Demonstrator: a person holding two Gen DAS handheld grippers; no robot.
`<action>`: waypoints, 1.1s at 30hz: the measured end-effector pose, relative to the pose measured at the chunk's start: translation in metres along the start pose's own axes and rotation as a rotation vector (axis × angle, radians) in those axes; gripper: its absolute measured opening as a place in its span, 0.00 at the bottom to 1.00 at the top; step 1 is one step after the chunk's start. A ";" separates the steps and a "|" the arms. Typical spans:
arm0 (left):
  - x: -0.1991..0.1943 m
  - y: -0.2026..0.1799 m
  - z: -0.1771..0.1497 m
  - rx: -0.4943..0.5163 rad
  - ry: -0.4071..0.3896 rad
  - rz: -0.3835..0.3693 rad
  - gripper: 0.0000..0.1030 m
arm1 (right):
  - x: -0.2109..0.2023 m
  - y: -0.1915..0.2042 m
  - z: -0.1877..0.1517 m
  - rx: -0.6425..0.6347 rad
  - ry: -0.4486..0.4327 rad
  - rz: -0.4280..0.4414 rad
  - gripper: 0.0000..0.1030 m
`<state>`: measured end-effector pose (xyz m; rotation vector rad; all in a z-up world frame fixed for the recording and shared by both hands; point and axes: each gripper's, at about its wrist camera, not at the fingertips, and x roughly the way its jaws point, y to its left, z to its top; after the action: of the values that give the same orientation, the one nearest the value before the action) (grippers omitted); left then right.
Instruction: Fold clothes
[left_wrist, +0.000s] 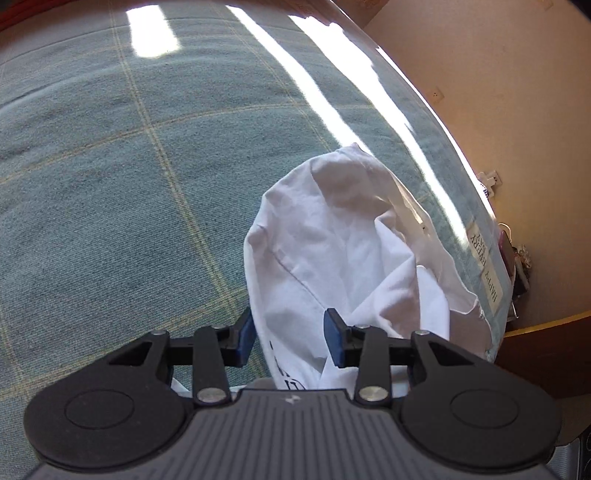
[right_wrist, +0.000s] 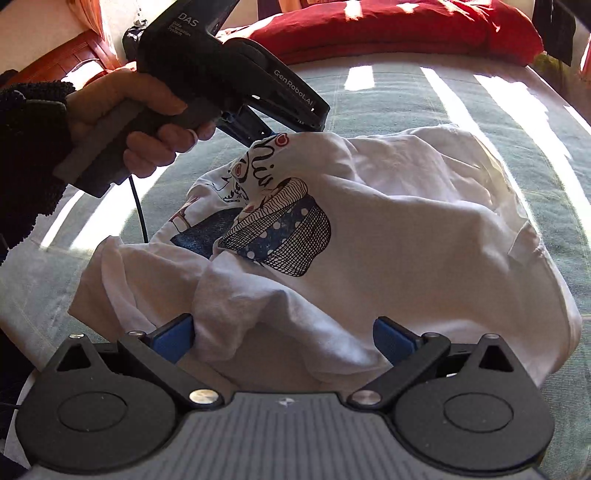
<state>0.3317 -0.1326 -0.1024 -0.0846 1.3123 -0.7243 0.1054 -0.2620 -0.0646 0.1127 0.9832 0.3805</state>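
White T-shirt (right_wrist: 388, 221) lies crumpled on green bed cover (left_wrist: 110, 184) — folding barely begun. Left gripper (left_wrist: 290, 338) pinches a raised bunch of printed fabric; right gripper (right_wrist: 284, 339) spread wide, w/ cloth loose between its pads.

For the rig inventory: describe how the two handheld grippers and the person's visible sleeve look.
Both grippers, left gripper and right gripper, have blue finger pads on black linkage arms with silver pivot pins, two round black discs and a ribbed grey body. From outside, the left one is a black pistol-grip unit printed "DAS" and "GenRobot.AI", with a grey handle and a black cable. The sleeve is dark and fuzzy.
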 end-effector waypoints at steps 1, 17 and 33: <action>0.002 0.000 -0.001 -0.003 0.006 -0.001 0.36 | 0.000 0.000 0.001 -0.001 -0.002 0.002 1.00; -0.069 -0.006 -0.026 0.028 -0.192 0.179 0.00 | -0.023 0.005 0.008 -0.009 -0.058 -0.020 1.00; -0.087 0.015 -0.029 -0.023 -0.208 0.127 0.20 | -0.043 -0.006 0.004 0.023 -0.099 -0.025 1.00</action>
<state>0.3057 -0.0649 -0.0440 -0.0916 1.1163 -0.5761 0.0889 -0.2830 -0.0305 0.1390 0.8905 0.3371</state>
